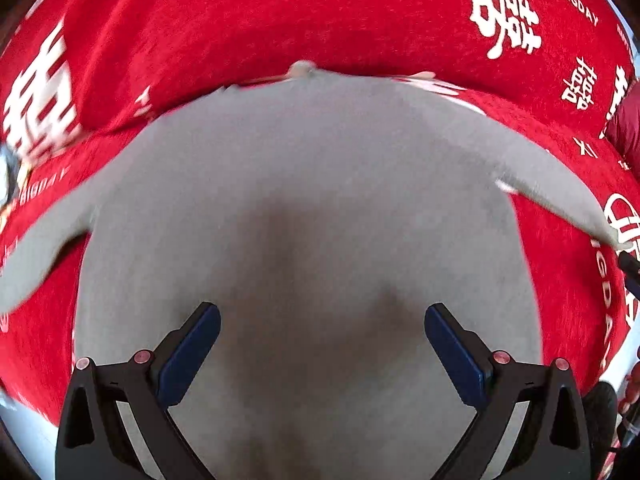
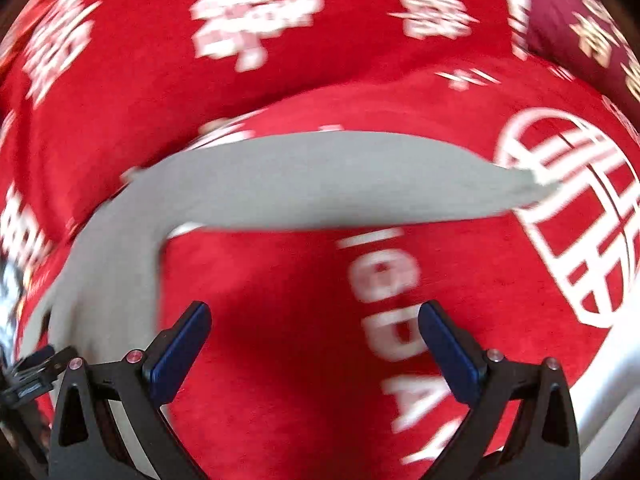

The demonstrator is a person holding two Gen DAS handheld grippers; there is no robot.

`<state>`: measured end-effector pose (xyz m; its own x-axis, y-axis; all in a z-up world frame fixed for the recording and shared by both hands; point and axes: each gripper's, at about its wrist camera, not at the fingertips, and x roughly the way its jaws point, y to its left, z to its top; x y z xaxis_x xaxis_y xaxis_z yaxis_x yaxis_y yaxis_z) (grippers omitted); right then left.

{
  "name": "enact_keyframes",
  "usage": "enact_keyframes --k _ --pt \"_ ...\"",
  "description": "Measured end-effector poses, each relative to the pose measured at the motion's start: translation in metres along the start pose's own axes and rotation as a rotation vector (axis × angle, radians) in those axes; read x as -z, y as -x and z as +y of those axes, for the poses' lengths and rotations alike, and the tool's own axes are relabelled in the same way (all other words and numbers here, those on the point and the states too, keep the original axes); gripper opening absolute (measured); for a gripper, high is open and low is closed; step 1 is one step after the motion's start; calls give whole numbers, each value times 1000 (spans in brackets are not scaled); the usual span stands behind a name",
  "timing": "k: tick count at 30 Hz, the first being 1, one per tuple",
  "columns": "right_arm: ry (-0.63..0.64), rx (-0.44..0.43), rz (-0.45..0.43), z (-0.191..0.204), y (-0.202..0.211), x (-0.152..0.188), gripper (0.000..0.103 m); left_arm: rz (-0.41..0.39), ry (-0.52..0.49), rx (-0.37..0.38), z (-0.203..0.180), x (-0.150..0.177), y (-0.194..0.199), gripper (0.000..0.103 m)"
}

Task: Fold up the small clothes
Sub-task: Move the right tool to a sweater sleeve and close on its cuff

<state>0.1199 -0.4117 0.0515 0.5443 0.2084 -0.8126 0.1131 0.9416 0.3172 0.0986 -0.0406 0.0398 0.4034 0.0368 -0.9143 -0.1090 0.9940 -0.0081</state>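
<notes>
Grey garment spread flat, both tools empty above it

Grey garment (image 1: 304,208) is laid out flat on a red cloth (image 1: 240,20) printed with white characters and lettering, its body facing up and both sleeves stretched outward. This spread is judged to be the starting layout for a fold, with no part seen turned over yet.

Nearest in the left wrist view, the left tool (image 1: 322,320) is held directly above the lower middle of the garment, its blue-padded fingers (image 1: 192,352) set wide apart with nothing between them. A soft shadow is cast on the fabric just ahead of it, so the tool is judged to be close over the cloth; contact cannot be confirmed.

In the right wrist view, the right tool (image 2: 314,316) is likewise spread wide and empty, positioned over bare red cloth just beside the garment's side edge, with the right sleeve (image 2: 360,176) stretched across the view beyond it. This placement suggests the sleeve or the side hem as the likely next grasp.

Further off, the neckline (image 1: 302,68) is blurred, so collar details cannot be made out. The left sleeve's end (image 1: 16,280) is cut off by the frame. Both views are smeared by motion, and much of the printed lettering is unreadable. A dark red item (image 2: 568,24) at the far right corner is too blurred to identify. What carries the red cloth is hidden.
</notes>
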Motion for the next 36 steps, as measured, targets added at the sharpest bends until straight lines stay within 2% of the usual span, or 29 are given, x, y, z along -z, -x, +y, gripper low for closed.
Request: enact_keyframes --k 4,7,9,15,18,19,20,21,22,23,28,30,32,36 --pt "-159 11 -43 -53 -4 -25 103 19 -22 -34 -25 -33 -21 102" --pt "-302 -11 -55 -95 -16 -37 103 43 -8 -45 -38 -50 -38 102" --pt "-339 -26 -57 -106 -26 -46 103 55 3 -52 -45 -60 -49 102" --pt "-338 -3 -83 -115 -47 -66 100 79 30 -51 -62 -90 -74 102" --pt "-318 44 -63 -117 -58 -78 76 86 49 -51 -66 -102 -82 102" --pt "-310 60 -58 -119 -60 -81 65 87 54 -48 -67 -106 -85 102" --pt "-308 56 -59 -121 -60 -83 50 88 63 -49 -66 -110 -88 102" --pt "-315 41 -64 -124 -60 -84 40 87 70 -49 -66 -112 -89 102" --pt "-320 19 -69 -128 -59 -85 15 87 79 -43 -66 -115 -91 102" --pt "-322 2 -71 -129 -58 -85 8 86 86 -37 -65 -117 -93 102" --pt "-273 14 -88 -123 -57 -83 8 97 83 -63 -69 -122 -106 103" --pt "-323 -10 -86 -128 -62 -82 12 86 78 -71 -72 -121 -106 103" --pt "-366 -35 -90 -135 -65 -84 23 84 77 -73 -72 -123 -106 103" --pt "-358 -24 -79 -134 -71 -89 26 82 73 -79 -76 -133 -112 103"
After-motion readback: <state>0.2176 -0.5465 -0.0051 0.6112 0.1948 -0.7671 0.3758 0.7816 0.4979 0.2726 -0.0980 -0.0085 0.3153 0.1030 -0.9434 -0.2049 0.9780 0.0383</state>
